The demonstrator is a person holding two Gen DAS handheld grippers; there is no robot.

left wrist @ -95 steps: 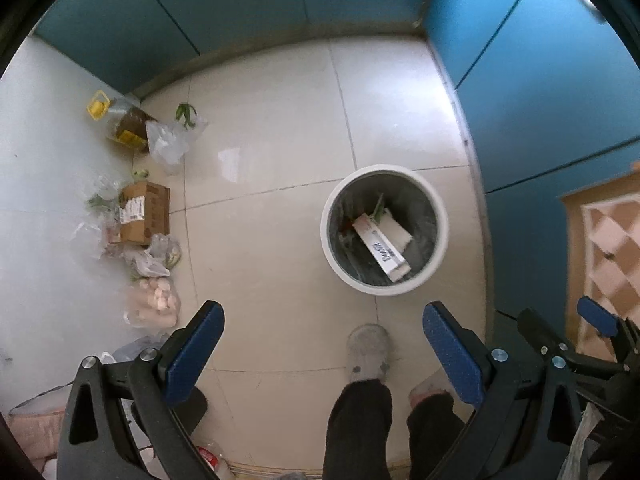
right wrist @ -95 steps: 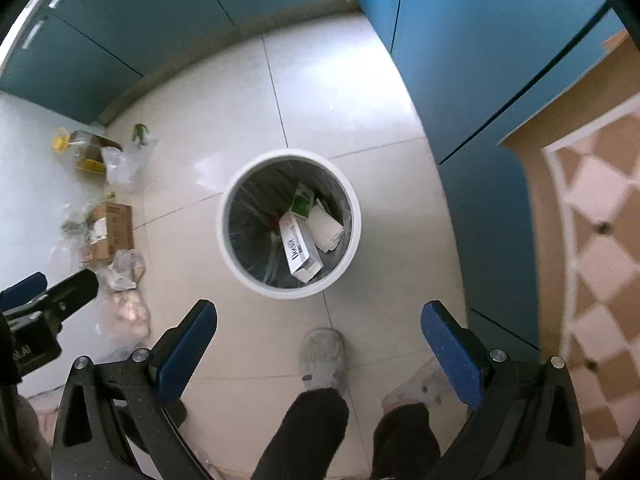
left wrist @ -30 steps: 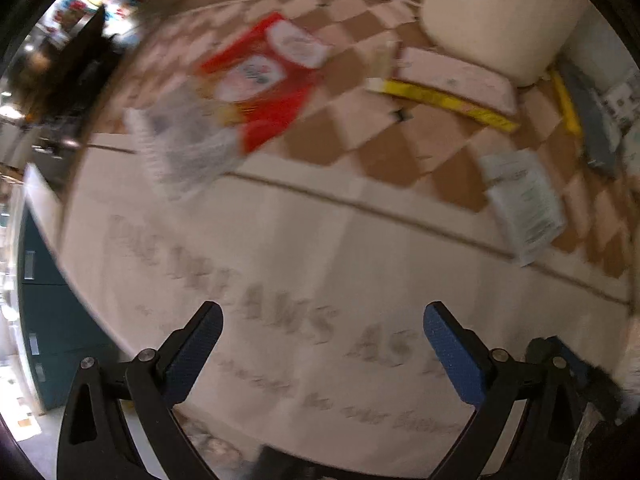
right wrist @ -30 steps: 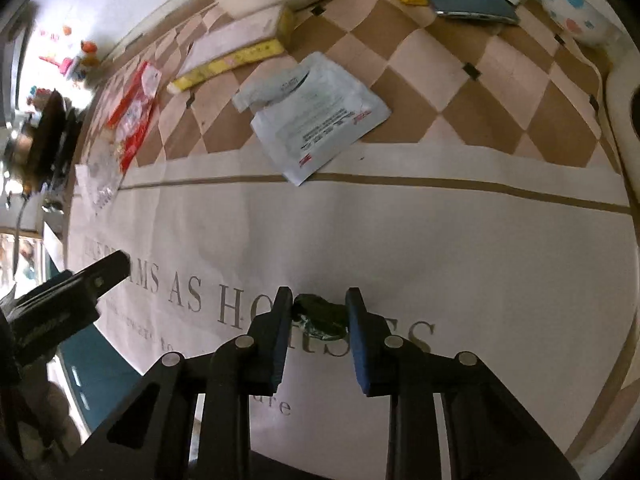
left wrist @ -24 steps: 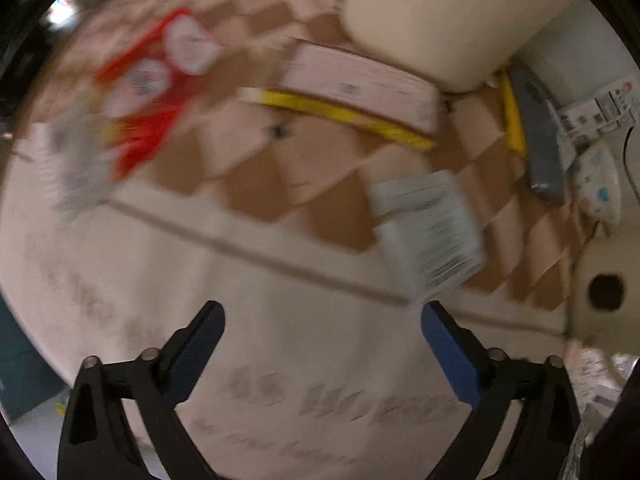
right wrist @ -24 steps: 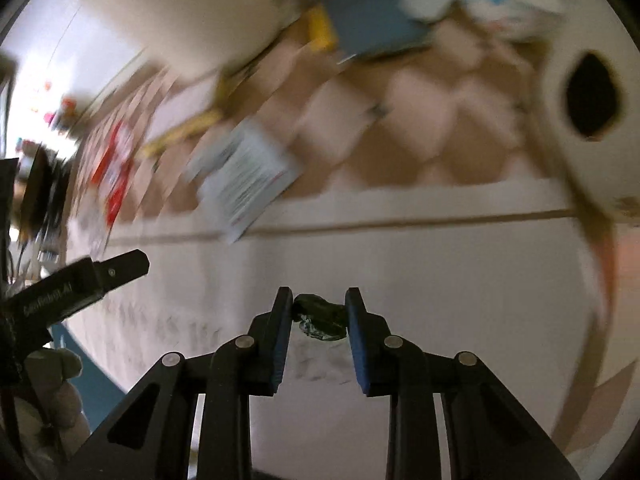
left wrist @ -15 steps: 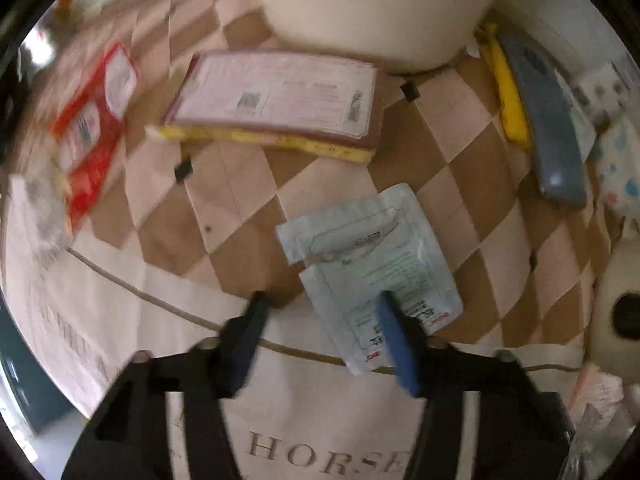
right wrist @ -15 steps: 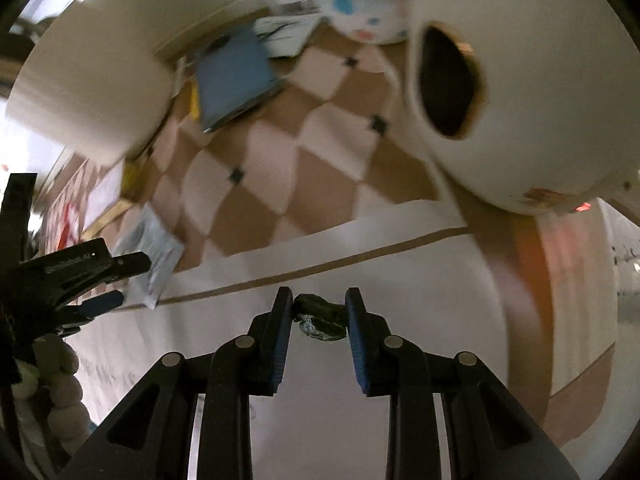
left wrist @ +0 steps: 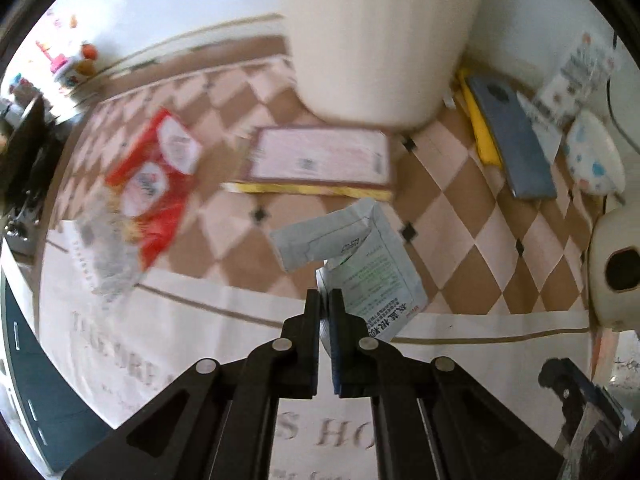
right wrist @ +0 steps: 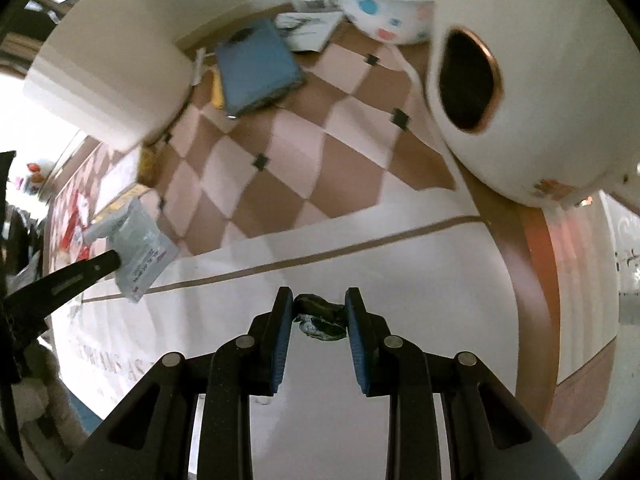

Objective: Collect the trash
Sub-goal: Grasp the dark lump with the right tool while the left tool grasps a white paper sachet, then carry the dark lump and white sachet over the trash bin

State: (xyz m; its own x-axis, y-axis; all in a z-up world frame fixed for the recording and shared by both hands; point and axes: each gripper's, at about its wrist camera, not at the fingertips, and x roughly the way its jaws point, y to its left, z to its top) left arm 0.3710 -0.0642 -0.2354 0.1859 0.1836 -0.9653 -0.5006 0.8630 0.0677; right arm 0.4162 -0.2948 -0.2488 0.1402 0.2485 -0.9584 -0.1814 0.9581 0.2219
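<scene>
Red packet (left wrist: 150,196) blurred; wad (right wrist: 320,317) unidentifiable

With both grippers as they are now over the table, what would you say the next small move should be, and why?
Probably lift the left gripper straight up: its jaws have just closed on the corner of the white sachet, which still lies on the tablecloth. The right gripper already holds a dark scrap, so both could then go to the bin.

The left gripper (left wrist: 329,300) points steeply downward with its jaws brought together, having just been closing, and the corner of a pale printed sachet (left wrist: 372,276) is pinched between the pads. The right gripper (right wrist: 320,312) also points steeply downward, its jaws partly closed and clamped on a small dark crumpled scrap (right wrist: 320,316).
</scene>
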